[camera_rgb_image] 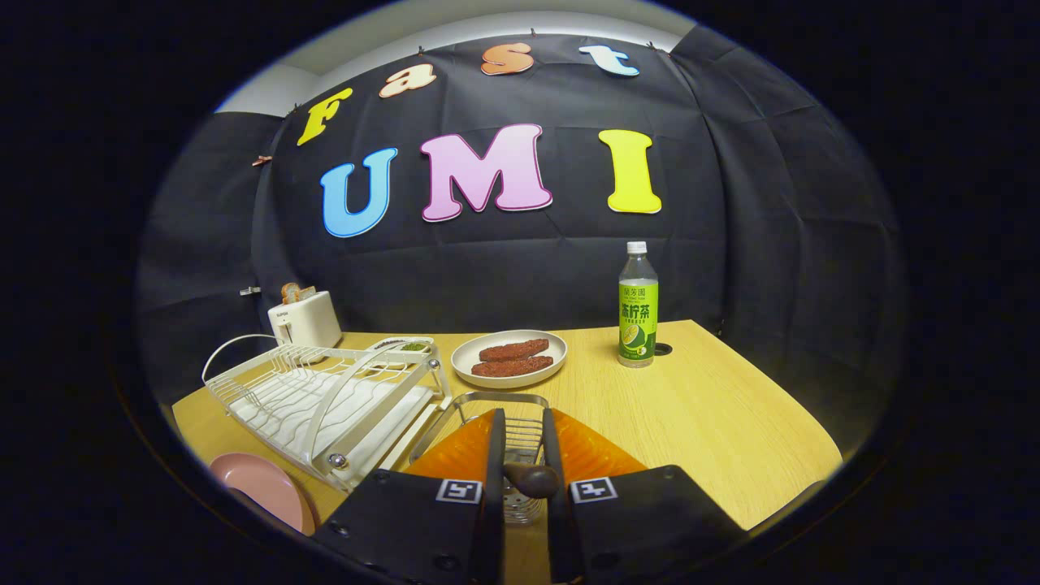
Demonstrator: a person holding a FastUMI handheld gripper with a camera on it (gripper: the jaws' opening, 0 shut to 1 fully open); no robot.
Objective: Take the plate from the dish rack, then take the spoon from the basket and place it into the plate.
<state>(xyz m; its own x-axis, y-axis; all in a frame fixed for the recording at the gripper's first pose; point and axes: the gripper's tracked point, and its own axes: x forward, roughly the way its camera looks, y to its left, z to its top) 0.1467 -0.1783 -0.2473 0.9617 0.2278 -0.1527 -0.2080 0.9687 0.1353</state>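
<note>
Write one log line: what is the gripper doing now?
gripper: shut on spoon handle | spoon: over wire basket | pink plate: on table, beside dish rack | next: spoon to plate

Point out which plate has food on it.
The white oval plate beyond the fingers, beside the bottle, holds two brown pieces. The pink plate by the dish rack is bare.

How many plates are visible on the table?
2. A pink round plate lies beside the white wire dish rack; a white oval plate with two brown food pieces sits beyond the gripper.
</note>
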